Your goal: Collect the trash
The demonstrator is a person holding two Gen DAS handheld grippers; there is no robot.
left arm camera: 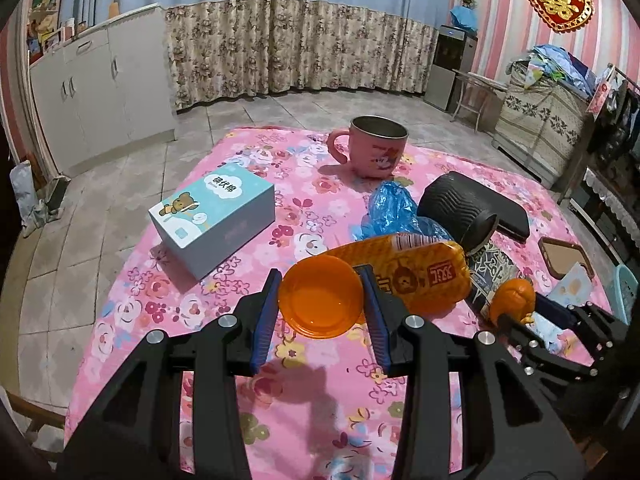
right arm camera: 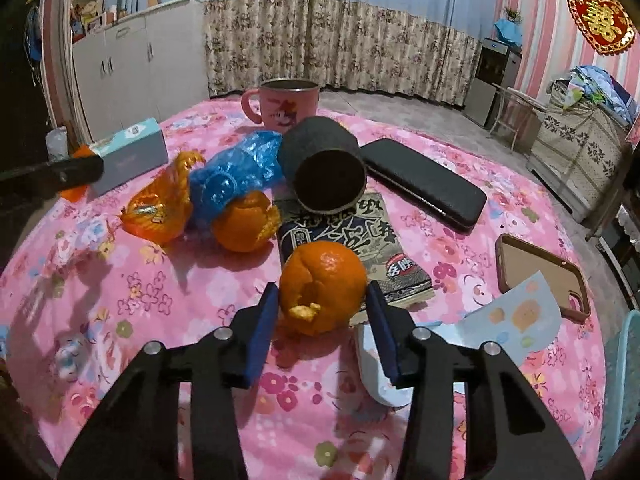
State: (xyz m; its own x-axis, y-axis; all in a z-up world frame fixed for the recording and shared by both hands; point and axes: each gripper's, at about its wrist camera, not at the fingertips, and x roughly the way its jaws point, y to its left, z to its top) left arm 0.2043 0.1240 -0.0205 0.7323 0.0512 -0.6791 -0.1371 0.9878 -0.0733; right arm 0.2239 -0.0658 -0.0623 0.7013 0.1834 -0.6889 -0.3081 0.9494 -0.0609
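My left gripper (left arm camera: 320,300) is shut on a small orange plastic bowl (left arm camera: 320,300), held above the pink floral tablecloth (left arm camera: 160,312). Behind the bowl lie an orange snack wrapper (left arm camera: 416,268) and a crumpled blue plastic bag (left arm camera: 388,208). My right gripper (right arm camera: 322,304) is shut on an orange peel (right arm camera: 322,286); it also shows at the right of the left wrist view (left arm camera: 514,298). A second orange peel (right arm camera: 246,220), the orange wrapper (right arm camera: 160,208) and the blue bag (right arm camera: 232,172) lie at centre left in the right wrist view.
A pink mug (left arm camera: 372,148), a light blue box (left arm camera: 214,218), a black cup on its side (right arm camera: 324,164), a dark packet (right arm camera: 356,240), a black case (right arm camera: 424,180), a brown phone case (right arm camera: 540,276) and a paper card (right arm camera: 516,328) lie on the table. A teal basket edge (right arm camera: 624,380) is at right.
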